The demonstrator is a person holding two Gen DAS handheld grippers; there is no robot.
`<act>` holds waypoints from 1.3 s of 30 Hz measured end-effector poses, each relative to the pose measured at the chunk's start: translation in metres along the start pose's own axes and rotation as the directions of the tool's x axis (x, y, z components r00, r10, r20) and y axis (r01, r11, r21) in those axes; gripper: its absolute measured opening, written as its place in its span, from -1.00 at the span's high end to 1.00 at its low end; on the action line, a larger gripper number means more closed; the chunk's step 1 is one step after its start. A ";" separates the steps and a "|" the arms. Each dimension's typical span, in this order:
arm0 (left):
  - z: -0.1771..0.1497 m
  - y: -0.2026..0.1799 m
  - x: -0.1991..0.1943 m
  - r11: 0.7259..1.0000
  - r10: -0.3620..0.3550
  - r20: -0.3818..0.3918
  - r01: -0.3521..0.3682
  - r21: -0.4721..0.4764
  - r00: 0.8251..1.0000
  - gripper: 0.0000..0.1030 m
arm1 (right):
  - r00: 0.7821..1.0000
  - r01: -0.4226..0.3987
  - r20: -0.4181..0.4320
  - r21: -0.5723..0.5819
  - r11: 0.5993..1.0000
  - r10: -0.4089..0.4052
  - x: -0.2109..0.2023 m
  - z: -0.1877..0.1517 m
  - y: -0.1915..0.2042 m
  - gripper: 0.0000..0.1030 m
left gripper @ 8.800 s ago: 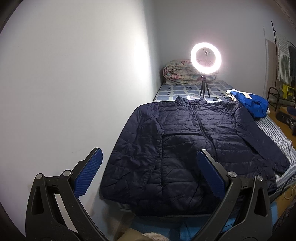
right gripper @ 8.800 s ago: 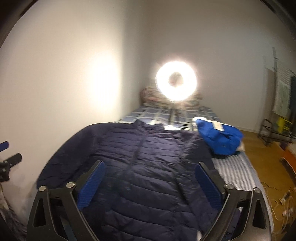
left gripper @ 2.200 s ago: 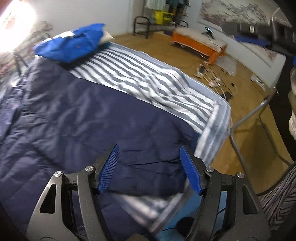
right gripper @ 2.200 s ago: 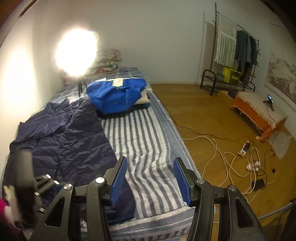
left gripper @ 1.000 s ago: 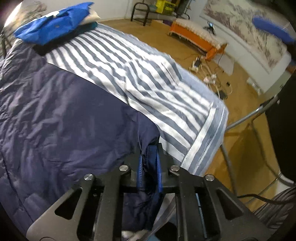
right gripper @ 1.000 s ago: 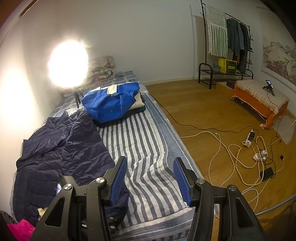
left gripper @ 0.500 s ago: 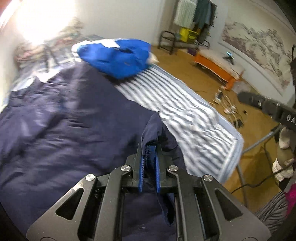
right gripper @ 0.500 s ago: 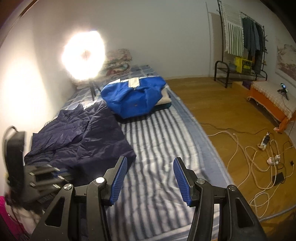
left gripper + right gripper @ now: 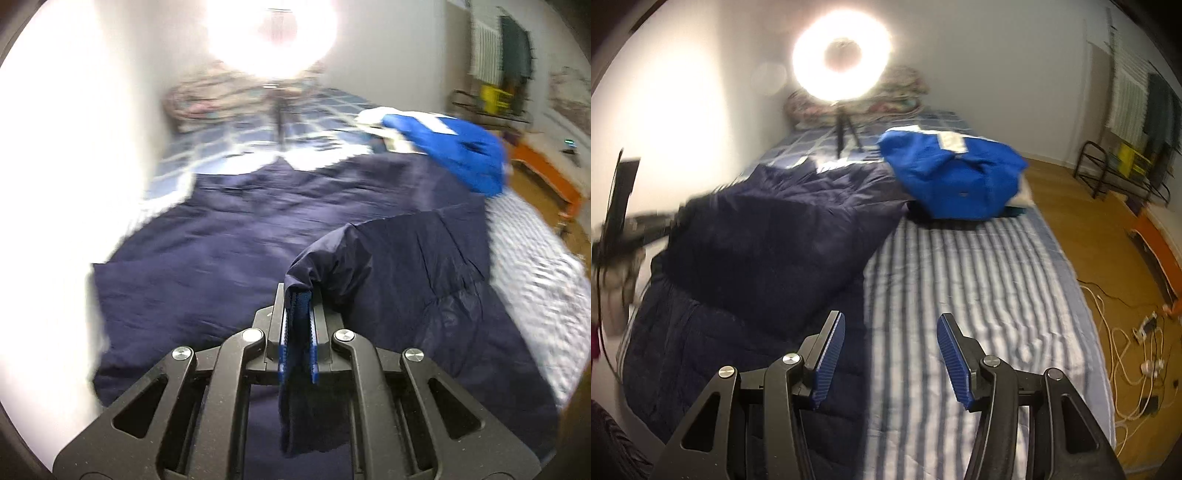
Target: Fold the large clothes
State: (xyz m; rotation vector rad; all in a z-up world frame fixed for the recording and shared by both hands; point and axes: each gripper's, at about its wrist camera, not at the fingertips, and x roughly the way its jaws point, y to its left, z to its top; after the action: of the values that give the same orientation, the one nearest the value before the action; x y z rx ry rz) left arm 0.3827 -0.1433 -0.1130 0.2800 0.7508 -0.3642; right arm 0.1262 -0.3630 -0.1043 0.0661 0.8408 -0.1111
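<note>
Folding the first side inward looks to be the step in hand: the striped bed (image 9: 979,280) carries a navy puffer jacket (image 9: 221,251) spread over its wall side, and one sleeve (image 9: 399,258) is raised off the quilted body and arched toward the middle. The bed's sheet is a soft grey-and-white stripe, changing to a blue check near the head. The jacket is slick, thin-shelled and padded, stitched in horizontal channels, so it should slide readily and spring back unless pressed flat. A bright blue garment (image 9: 953,181) lies bundled just beyond the jacket's shoulder, touching or nearly touching it. Farther back stands a glaring ring light (image 9: 842,55) on a small tripod.

The left gripper (image 9: 299,321) has its ribbed blue pads pinched on the sleeve's cuff end, cloth hanging below them. The right gripper (image 9: 890,350) hovers above the jacket's edge and the bare stripes, jaws wide, holding nothing.

Next, I judge, the sleeve wants laying straight across the chest, then releasing.
</note>
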 end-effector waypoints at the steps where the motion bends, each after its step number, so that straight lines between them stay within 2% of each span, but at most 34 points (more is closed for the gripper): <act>1: 0.002 0.013 0.004 1.000 0.023 0.001 -0.023 -0.012 1.000 0.87 | 1.000 -0.007 -0.008 -0.013 1.000 0.007 0.005 0.001 0.007 -0.06; 4: 0.007 0.059 0.028 0.994 0.087 -0.008 -0.087 -0.071 0.996 0.87 | 0.999 -0.026 -0.030 -0.046 0.999 0.024 0.018 0.003 0.024 -0.06; 9: 0.009 0.105 0.062 0.977 0.178 -0.031 -0.180 -0.116 0.984 0.87 | 0.997 -0.041 -0.074 -0.082 0.996 0.035 0.040 0.003 0.039 -0.06; 16: 0.009 0.152 0.108 0.956 0.223 -0.085 -0.234 -0.176 0.971 0.87 | 0.991 -0.055 -0.126 -0.087 0.995 0.044 0.061 0.001 0.047 -0.06; 21: 0.000 0.174 0.131 0.940 0.239 -0.133 -0.264 -0.217 0.962 0.87 | 0.988 -0.056 -0.148 -0.081 0.995 0.043 0.071 -0.001 0.044 -0.06; 28: -0.009 0.174 0.160 0.935 0.267 -0.186 -0.301 -0.185 0.945 0.86 | 0.981 -0.065 -0.186 -0.075 0.995 0.050 0.086 -0.004 0.040 -0.06; 30: -0.009 0.174 0.169 0.931 0.285 -0.210 -0.322 -0.169 0.935 0.82 | 0.981 -0.068 -0.187 -0.076 0.995 0.053 0.086 -0.004 0.041 -0.06; 31: -0.009 0.175 0.172 0.930 0.292 -0.219 -0.330 -0.164 0.931 0.76 | 0.981 -0.069 -0.187 -0.078 0.995 0.053 0.087 -0.004 0.042 -0.06; 33: -0.007 0.177 0.173 0.915 0.328 -0.236 -0.369 -0.160 0.915 0.45 | 0.981 -0.070 -0.189 -0.084 0.994 0.053 0.087 -0.005 0.044 -0.06; 34: -0.006 0.180 0.169 0.909 0.341 -0.227 -0.382 -0.168 0.912 0.13 | 0.980 -0.071 -0.190 -0.087 0.994 0.053 0.087 -0.005 0.044 -0.06; 35: -0.005 0.183 0.163 0.909 0.337 -0.207 -0.375 -0.183 0.918 0.01 | 0.981 -0.071 -0.189 -0.089 0.993 0.053 0.086 -0.006 0.045 -0.06; 37: -0.006 0.188 0.147 0.911 0.312 -0.177 -0.347 -0.223 0.934 0.01 | 0.981 -0.073 -0.188 -0.092 0.993 0.055 0.085 -0.006 0.046 -0.06; 39: -0.012 0.191 0.128 0.920 0.243 -0.146 -0.276 -0.278 0.959 0.01 | 0.981 -0.075 -0.187 -0.091 0.993 0.057 0.084 -0.006 0.047 -0.06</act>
State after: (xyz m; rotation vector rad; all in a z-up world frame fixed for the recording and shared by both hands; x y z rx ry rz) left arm 0.5413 0.0049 -0.1893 0.1133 0.8520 0.0190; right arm 0.1837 -0.3223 -0.1703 0.0118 1.0269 -0.0010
